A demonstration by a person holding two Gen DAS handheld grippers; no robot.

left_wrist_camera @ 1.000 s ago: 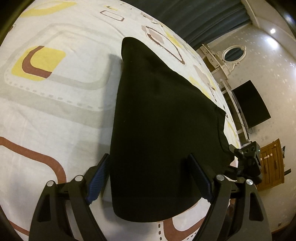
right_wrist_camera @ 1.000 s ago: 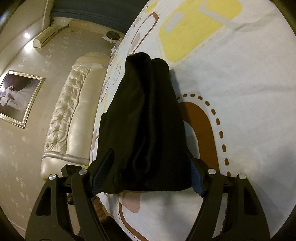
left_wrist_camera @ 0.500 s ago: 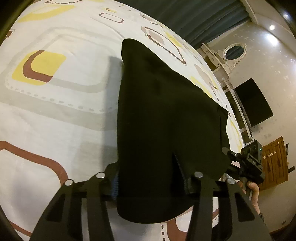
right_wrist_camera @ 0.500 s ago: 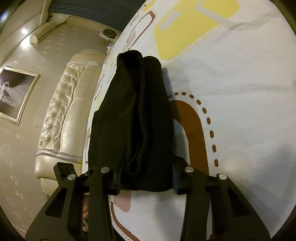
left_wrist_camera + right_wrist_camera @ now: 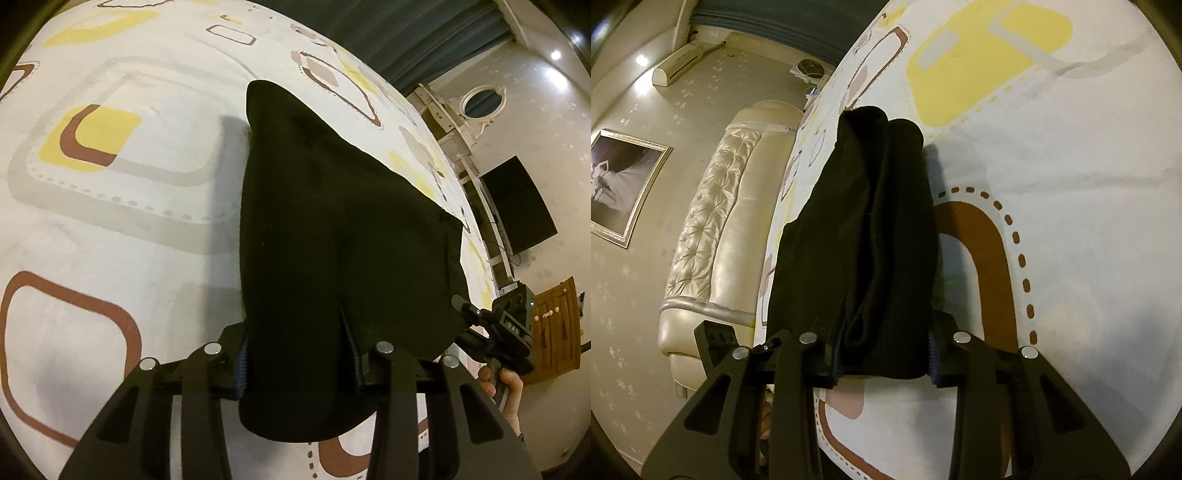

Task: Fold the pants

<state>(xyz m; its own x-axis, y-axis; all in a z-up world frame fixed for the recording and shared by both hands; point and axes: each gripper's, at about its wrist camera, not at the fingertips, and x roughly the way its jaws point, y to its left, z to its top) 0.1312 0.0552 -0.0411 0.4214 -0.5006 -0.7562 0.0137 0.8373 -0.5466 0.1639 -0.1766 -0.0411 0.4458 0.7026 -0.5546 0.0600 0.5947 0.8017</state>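
Observation:
The black pants (image 5: 332,236) lie folded lengthwise on a patterned bedsheet (image 5: 110,206). My left gripper (image 5: 295,354) is shut on the near end of the pants, and the cloth bunches between its jaws and droops over them. My right gripper (image 5: 882,354) is shut on the other end of the pants (image 5: 864,236), squeezing the stacked layers. The right gripper also shows in the left wrist view (image 5: 502,328), held by a hand at the bed's edge.
The white sheet with yellow and brown shapes (image 5: 1071,184) covers the whole bed. A padded cream headboard (image 5: 716,229) stands beside it. A dark television (image 5: 517,206) and a wooden cabinet (image 5: 554,325) stand by the wall.
Both grippers went from open around the pants' ends to shut on them. The cloth now bunches between the jaws at each end.

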